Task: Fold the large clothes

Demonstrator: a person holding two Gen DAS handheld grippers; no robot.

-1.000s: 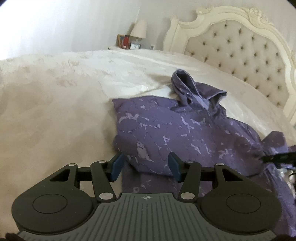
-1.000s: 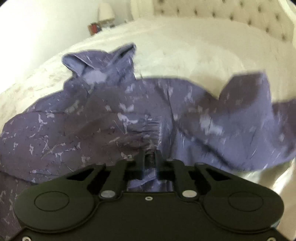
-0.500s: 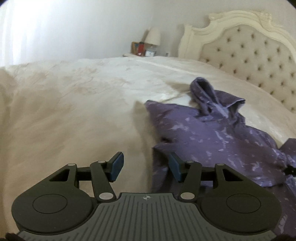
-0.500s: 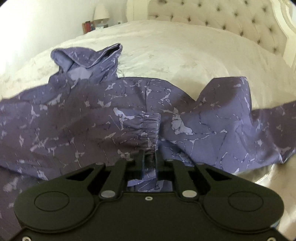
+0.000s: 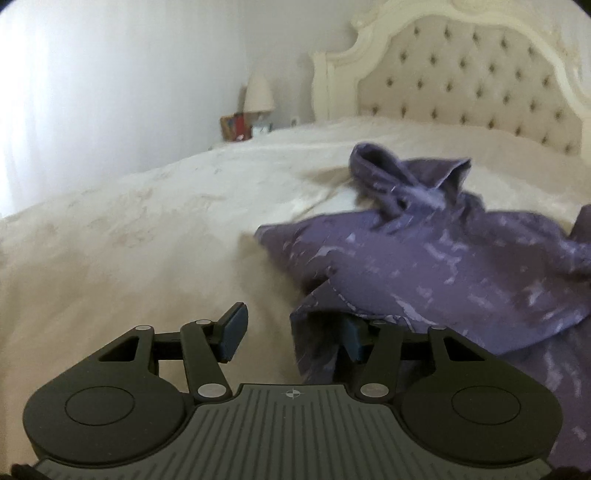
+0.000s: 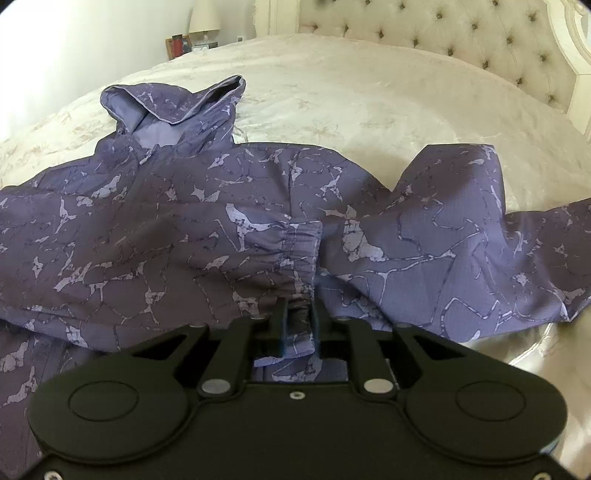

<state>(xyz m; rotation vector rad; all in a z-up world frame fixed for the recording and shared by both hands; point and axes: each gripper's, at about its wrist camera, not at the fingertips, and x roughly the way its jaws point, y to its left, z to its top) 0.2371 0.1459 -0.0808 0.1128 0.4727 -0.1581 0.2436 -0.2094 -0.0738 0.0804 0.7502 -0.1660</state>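
A purple marbled hooded jacket (image 6: 155,236) lies spread on the bed (image 6: 369,96), hood toward the headboard (image 6: 461,33). The right gripper (image 6: 298,319), its jaws just easing apart, pinches the elastic sleeve cuff (image 6: 301,247). The left gripper (image 5: 291,328), spread but just narrowing, straddles the jacket's edge.

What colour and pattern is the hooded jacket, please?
Purple with pale marble-like veining; the jacket shows best in the right wrist view.
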